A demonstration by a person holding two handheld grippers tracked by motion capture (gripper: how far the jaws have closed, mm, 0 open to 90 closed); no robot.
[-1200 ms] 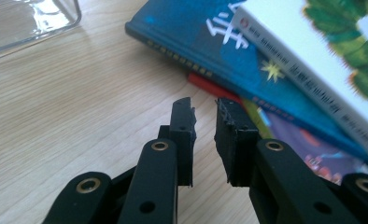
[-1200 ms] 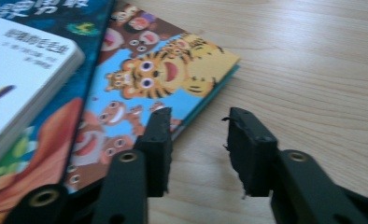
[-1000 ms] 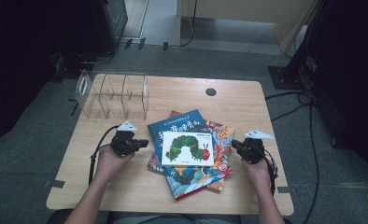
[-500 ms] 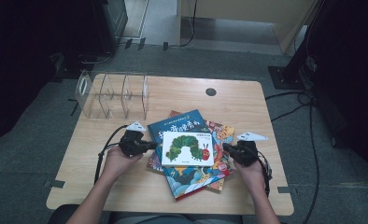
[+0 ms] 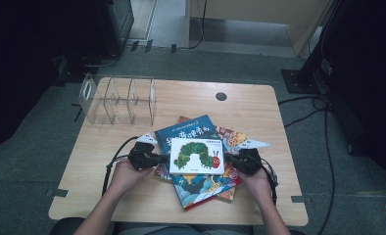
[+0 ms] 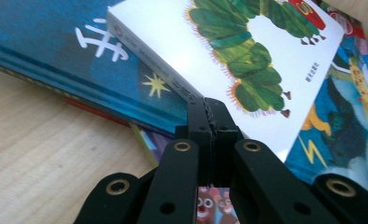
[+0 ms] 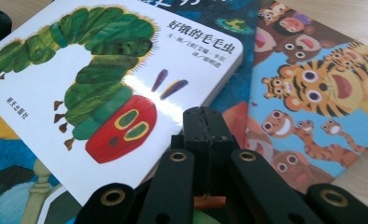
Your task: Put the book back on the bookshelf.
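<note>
So the white caterpillar book (image 5: 197, 155) sat on top of a messy pile, over the dark blue book (image 5: 186, 131) and the tiger book (image 7: 313, 88), near the middle of the wooden table (image 5: 259, 105). The left gripper (image 5: 157, 159) had its jaws pressed together right at the book's left edge, and the right gripper (image 5: 234, 160) was the same, jaws closed at the right edge. The clear divider rack (image 5: 117, 99) stood well apart at the back left.
</note>
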